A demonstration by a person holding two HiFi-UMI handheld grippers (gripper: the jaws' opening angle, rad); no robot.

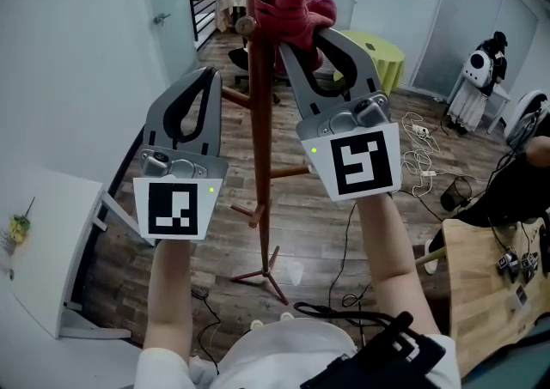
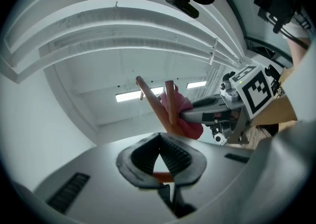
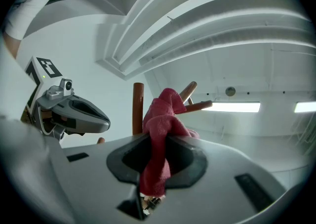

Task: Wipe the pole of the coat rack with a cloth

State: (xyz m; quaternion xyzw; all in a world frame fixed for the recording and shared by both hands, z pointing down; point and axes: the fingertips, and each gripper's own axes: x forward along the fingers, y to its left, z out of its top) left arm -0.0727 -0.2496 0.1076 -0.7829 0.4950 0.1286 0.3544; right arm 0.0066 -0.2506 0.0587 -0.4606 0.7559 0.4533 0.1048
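The brown wooden coat rack pole [image 1: 259, 121] rises through the middle of the head view, with pegs and a tripod foot. My right gripper [image 1: 302, 35] is shut on a red cloth [image 1: 290, 11], which is bunched against the pole near its top. In the right gripper view the red cloth [image 3: 160, 134] hangs between the jaws, with the pole [image 3: 138, 108] just behind it. My left gripper [image 1: 209, 75] is shut and empty, left of the pole, apart from it. In the left gripper view the left gripper [image 2: 159, 136] points at the pole [image 2: 170, 102] and cloth [image 2: 185, 114].
A white board [image 1: 51, 233] leans at the left by the wall. Cables [image 1: 421, 160] lie on the wooden floor at the right, next to a wooden table corner [image 1: 490, 293]. A yellow-green table [image 1: 387, 57] and chairs stand behind the rack.
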